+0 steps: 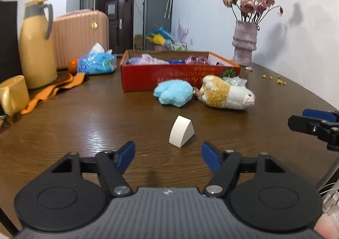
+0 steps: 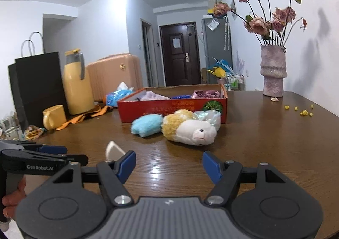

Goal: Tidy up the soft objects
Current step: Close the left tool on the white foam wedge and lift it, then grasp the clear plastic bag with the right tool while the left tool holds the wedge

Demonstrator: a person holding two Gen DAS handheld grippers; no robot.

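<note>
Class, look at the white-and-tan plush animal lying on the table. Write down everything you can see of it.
The plush animal is a soft toy with a white fuzzy face and body, a pink snout, small dark eyes and a curly tan-yellow coat over its back and head. It lies on its side on the brown wooden table, just in front of the red box. A fluffy light-blue soft item is pressed against its tan end, and a crinkly clear wrapper sits behind it. Neither gripper touches it.

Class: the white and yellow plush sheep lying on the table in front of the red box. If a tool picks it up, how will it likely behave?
The plush sheep looks fluffy and stuffed, so it probably compresses and feels light. Lying on its side, it seems unlikely to roll.
</note>
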